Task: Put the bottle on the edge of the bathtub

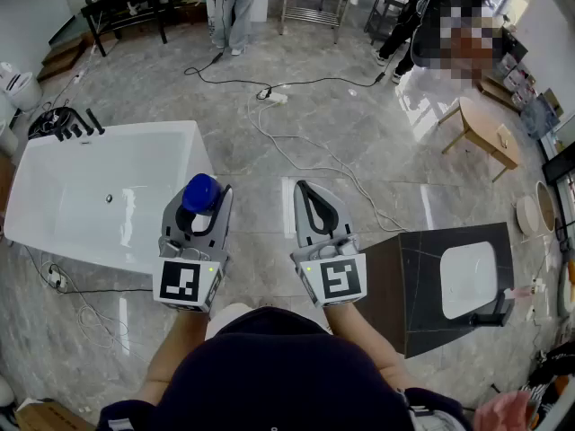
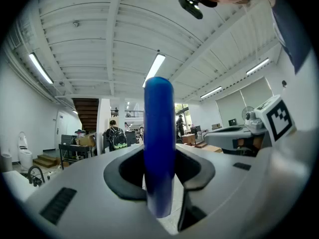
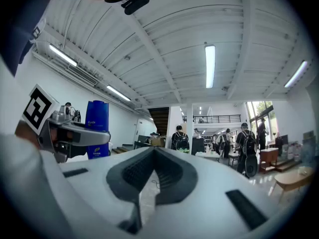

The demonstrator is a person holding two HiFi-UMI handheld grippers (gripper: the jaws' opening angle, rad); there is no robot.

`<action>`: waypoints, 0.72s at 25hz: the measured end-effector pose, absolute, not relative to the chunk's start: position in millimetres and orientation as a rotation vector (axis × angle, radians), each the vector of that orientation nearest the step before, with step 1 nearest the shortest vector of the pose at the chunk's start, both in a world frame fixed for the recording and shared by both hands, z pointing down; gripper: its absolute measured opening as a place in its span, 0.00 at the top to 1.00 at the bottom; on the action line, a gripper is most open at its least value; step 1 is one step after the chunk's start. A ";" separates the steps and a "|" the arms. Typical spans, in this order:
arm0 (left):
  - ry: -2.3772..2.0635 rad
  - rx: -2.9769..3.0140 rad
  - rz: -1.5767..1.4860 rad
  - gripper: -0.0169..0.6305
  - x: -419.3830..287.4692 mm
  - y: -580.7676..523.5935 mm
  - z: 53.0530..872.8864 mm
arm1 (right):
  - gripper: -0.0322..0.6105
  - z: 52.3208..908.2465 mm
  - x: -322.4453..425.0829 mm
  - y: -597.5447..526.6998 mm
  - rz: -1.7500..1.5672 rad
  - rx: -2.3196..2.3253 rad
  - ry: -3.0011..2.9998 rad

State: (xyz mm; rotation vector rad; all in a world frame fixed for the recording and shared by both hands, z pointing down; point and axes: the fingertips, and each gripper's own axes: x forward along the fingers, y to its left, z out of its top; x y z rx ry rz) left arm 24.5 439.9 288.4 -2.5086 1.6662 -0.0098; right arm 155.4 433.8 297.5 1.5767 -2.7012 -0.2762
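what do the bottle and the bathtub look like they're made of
Bottle: probably plastic, smooth opaque blue with a soft sheen. Bathtub: glossy white, acrylic or enamel, can't tell which; light glares off its inside.

Held level and side by side, the left gripper (image 1: 199,203) clamps the bottle (image 1: 200,189), and the right gripper (image 1: 303,188) has its jaws closed, empty.

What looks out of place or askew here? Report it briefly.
Nothing is spilled or damaged. The blue bottle stands upright in the left gripper, not yet on the bathtub. The one untidy thing: loose cables and a power strip trail across the open floor beyond the tub.
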 end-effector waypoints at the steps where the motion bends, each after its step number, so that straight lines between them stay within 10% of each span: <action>1: 1.670 -2.508 -0.009 0.74 26.9 438.9 289.1 | 0.95 298.3 158.2 432.3 -0.267 1.578 -2.706; 18: 1.705 -2.520 -0.033 0.74 23.8 351.5 314.0 | 0.95 317.3 157.4 342.5 -0.201 1.541 -2.770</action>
